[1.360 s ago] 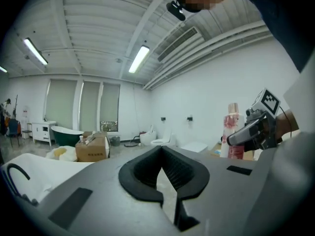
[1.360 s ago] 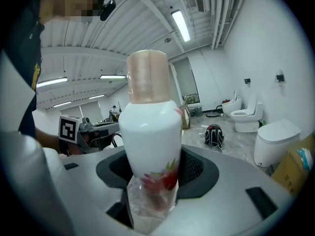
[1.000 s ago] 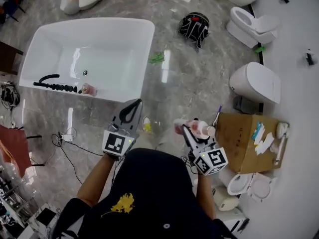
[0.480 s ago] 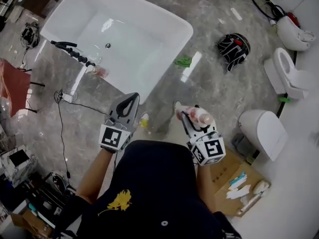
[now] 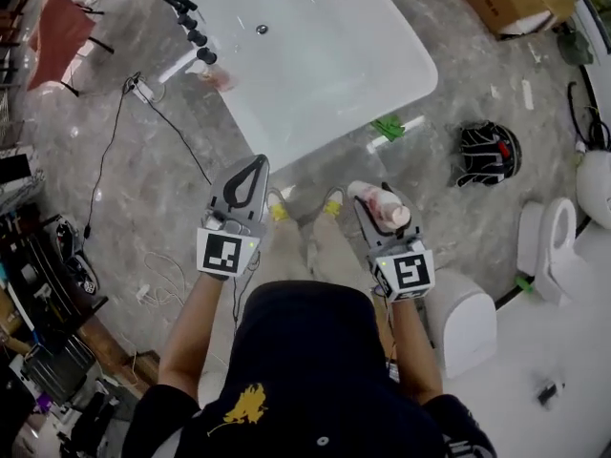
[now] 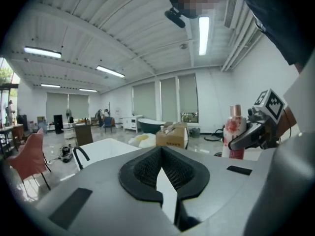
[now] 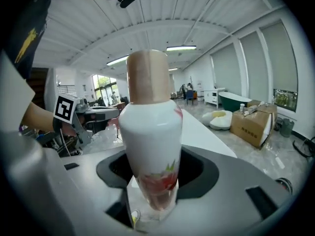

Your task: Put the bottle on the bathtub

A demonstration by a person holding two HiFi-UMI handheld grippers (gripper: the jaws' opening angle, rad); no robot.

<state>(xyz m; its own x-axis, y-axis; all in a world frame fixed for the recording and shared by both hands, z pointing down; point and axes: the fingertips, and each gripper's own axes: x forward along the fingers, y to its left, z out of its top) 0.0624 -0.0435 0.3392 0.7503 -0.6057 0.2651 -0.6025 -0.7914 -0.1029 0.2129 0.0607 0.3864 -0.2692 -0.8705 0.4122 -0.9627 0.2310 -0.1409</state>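
Observation:
The white bathtub [image 5: 382, 74] fills the top middle of the head view, with a black faucet [image 5: 186, 12] on its left rim. In my right gripper [image 5: 374, 205] stands the bottle [image 5: 387, 213], white with a pink flower print and a tan cap; the jaws are shut on its lower body. It fills the right gripper view, upright [image 7: 150, 132]. My left gripper [image 5: 254, 168] is shut and holds nothing, level with the right one. Both point toward the tub's near corner, a short way from it. The left gripper view shows the bottle [image 6: 235, 132] at the right and the tub [image 6: 106, 149] ahead.
A small pink bottle [image 5: 218, 77] stands on the tub's left rim. A green scrap [image 5: 387, 127] and a black bag [image 5: 487, 151] lie on the floor to the right. White toilets [image 5: 549, 246] stand at the right, cables [image 5: 143, 93] and a red chair [image 5: 57, 31] at the left.
The view has swung round, so the bathtub went from upper left to straight ahead and nearer. Both grippers turned with it toward the tub. The bottle stays in the right gripper.

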